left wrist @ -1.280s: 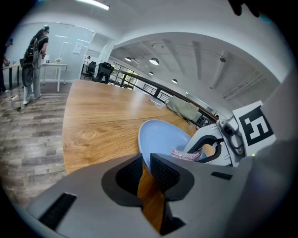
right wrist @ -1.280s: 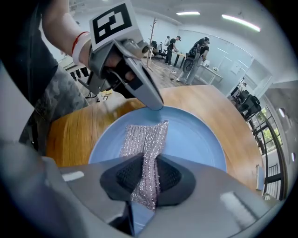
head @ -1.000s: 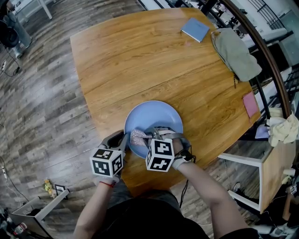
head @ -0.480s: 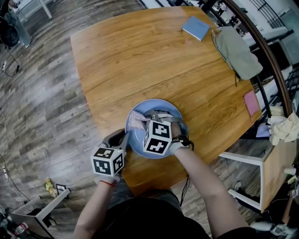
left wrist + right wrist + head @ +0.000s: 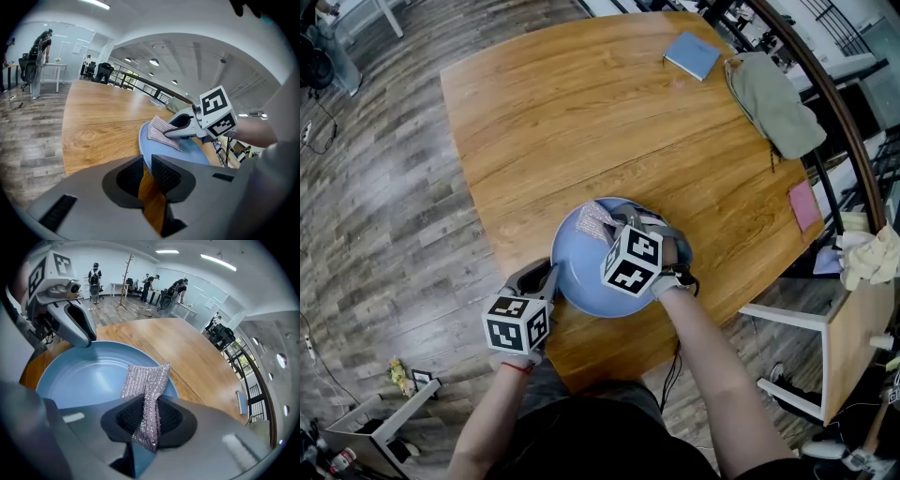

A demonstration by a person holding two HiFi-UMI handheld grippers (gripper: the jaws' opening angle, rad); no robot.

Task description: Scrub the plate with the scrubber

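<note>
I see left gripper pinched on the thin near rim of the round blue plate | right gripper clamping the folded, glittery silver mesh scrubber against the plate's far edge | glossy wooden table

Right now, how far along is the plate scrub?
Set: left gripper clamps the plate rim, right gripper holds the scrubber. In hand: scrubber on the plate's far edge. Left: the rest of the face, likely; no dirt or suds show, so progress is unclear.
</note>
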